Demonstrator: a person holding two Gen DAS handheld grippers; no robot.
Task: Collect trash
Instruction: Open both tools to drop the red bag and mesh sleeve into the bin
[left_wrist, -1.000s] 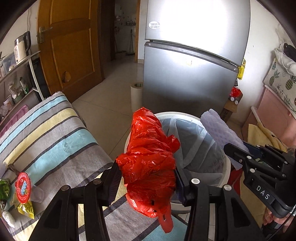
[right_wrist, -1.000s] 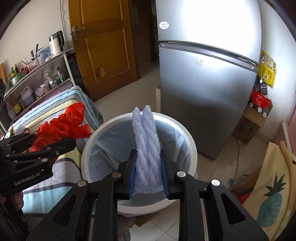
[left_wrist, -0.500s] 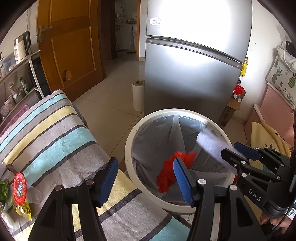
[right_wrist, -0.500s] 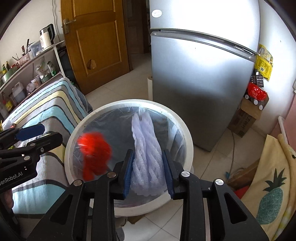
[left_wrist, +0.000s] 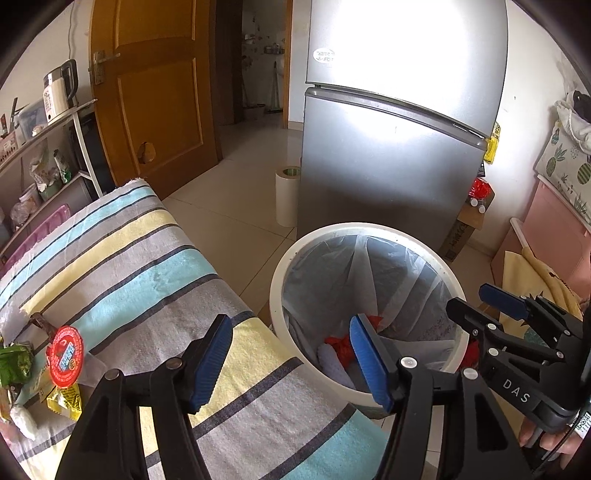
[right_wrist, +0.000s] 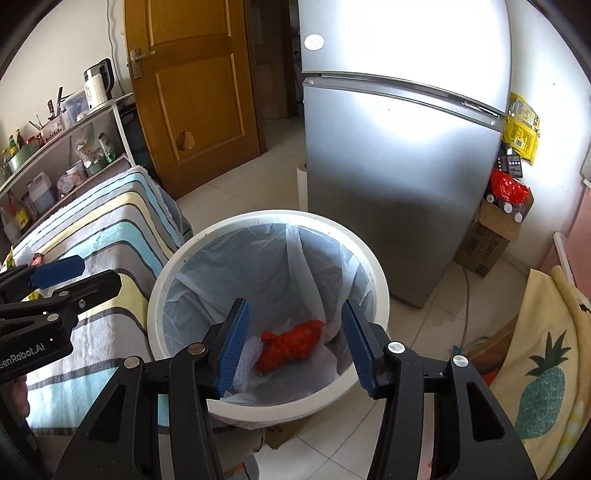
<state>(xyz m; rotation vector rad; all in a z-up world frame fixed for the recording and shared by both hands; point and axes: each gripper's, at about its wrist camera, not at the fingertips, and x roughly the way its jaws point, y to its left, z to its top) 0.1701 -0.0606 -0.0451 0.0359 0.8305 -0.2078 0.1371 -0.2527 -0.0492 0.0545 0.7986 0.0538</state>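
A white round trash bin (right_wrist: 382, 291) with a clear liner stands on the floor beside the striped table. At its bottom lie a crumpled red plastic bag (right_wrist: 291, 345) and a pale foam net sleeve (right_wrist: 249, 354); both show in the left wrist view too, the red bag (left_wrist: 341, 345) and the sleeve (left_wrist: 328, 356). My right gripper (right_wrist: 293, 332) hovers over the bin, jaws opening, nothing between them. My left gripper (left_wrist: 290, 354) hangs over the table edge next to the bin (left_wrist: 280, 273), jaws opening and empty. More trash sits at the table's left: a red-lidded cup (left_wrist: 66, 349) and wrappers (left_wrist: 64, 400).
A striped cloth covers the table (left_wrist: 122, 266). A silver fridge (right_wrist: 402, 147) rises behind the bin, a paper roll (left_wrist: 286, 195) beside it. A wooden door (left_wrist: 155, 85) and cluttered shelves (right_wrist: 66, 147) are at the left. A cardboard box (right_wrist: 491, 240) and pineapple-print fabric (right_wrist: 546, 369) lie at the right.
Both grippers let go: the red bag fell from the left one and the foam sleeve from the right one into the bin. Both sets of jaws widened.
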